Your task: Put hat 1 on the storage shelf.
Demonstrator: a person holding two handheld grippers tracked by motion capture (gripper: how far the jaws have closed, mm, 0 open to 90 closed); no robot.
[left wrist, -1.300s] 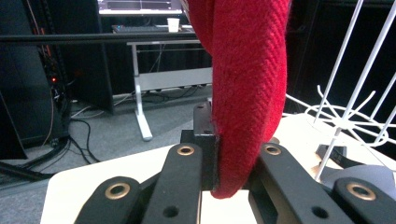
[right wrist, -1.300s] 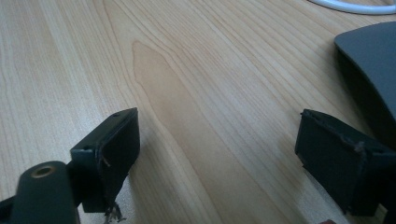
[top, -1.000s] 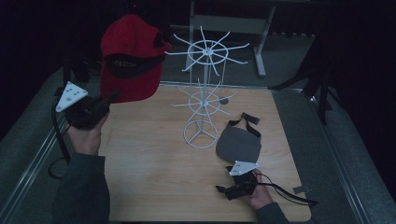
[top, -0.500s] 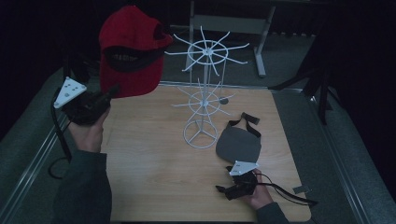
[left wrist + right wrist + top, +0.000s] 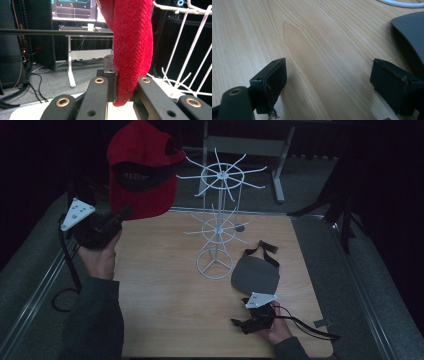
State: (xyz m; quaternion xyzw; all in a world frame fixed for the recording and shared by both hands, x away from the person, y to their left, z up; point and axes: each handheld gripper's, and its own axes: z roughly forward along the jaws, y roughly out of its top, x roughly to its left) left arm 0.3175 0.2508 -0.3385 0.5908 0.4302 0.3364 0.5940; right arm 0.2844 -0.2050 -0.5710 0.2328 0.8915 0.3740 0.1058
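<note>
A red cap [image 5: 142, 167] hangs in the air at the upper left, level with the top ring of the white wire rack [image 5: 218, 220]. My left gripper [image 5: 122, 213] is shut on the cap's brim. In the left gripper view the red fabric [image 5: 132, 47] is pinched between the black jaws, with the rack's white wires [image 5: 190, 45] close on the right. A grey cap [image 5: 256, 272] lies on the wooden table [image 5: 160, 300] right of the rack's base. My right gripper [image 5: 240, 325] rests low near the table's front edge, open, with bare wood between its pads [image 5: 272, 82].
The rack's round base [image 5: 215, 265] stands mid-table. The grey cap's edge [image 5: 412, 32] lies just right of the right gripper. A white desk frame [image 5: 240, 145] and a dark stand [image 5: 345, 205] sit beyond the table. A cable [image 5: 70, 280] trails off the left edge.
My left gripper has lifted the red cap a little higher and slightly right, toward the rack's top ring. The right gripper has stayed still.
</note>
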